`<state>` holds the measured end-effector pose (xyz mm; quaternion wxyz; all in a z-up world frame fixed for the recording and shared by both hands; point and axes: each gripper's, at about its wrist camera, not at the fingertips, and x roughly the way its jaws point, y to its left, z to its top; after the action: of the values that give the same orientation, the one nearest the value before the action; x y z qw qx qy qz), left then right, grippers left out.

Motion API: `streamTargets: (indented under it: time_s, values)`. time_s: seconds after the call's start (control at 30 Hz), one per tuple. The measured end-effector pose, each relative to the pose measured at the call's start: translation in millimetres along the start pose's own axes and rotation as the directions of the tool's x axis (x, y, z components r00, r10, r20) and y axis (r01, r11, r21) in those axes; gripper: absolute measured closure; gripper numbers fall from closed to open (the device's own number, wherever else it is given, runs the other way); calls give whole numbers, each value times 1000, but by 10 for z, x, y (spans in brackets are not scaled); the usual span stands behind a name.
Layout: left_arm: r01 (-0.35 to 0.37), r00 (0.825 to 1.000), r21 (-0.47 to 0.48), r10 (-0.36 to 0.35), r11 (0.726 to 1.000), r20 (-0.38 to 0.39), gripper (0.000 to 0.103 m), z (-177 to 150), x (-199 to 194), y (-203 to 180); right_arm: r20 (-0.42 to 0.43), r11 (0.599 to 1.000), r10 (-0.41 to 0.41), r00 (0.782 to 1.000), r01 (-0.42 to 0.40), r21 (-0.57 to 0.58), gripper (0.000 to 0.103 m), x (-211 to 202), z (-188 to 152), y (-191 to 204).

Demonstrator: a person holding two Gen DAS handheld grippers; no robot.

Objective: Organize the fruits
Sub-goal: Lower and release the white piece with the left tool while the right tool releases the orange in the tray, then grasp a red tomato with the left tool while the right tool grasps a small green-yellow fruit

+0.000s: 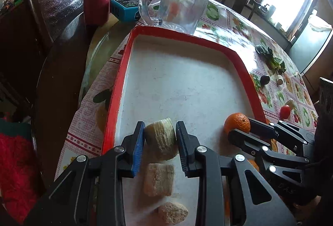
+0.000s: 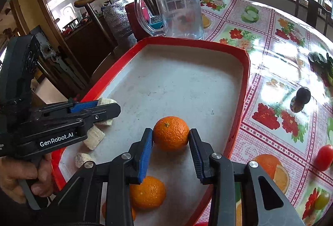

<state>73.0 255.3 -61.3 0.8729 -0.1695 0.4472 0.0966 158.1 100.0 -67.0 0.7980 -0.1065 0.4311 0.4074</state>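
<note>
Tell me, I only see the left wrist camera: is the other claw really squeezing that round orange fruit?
Observer: Yes. In the right wrist view, both pads of the right claw touch the round orange tangerine.
Operator: Are there more oranges?
Observer: A second round orange tangerine lies in the red-rimmed white tray, under that claw.
Operator: Who holds my claw?
Observer: A bare left hand grips the handle of the left claw.
</note>
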Motion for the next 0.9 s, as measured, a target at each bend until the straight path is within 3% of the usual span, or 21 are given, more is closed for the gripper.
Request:
streamTargets:
  time_s: [0.13, 0.3, 0.53, 0.9]
  values:
    - [-13, 1000, -17, 13, 1000, -4, 69, -7, -6, 29, 2, 1000, 3, 1000, -3, 8, 64, -65, -27, -6]
    - [-9, 1000, -34, 9, 999, 10, 67, -50, -67, 47, 46, 1000, 4, 999, -6, 26, 56, -316, -86, -38]
    - [5, 999, -46, -3, 999, 38, 66, -141, -220, -6, 107, 997, 14, 994, -22, 78, 56, -715, -255, -186]
    - [81, 993, 23, -82, 996, 86, 59, -247, -497, -435, 142, 981, -52, 988, 24, 194, 56, -1191, -704, -586]
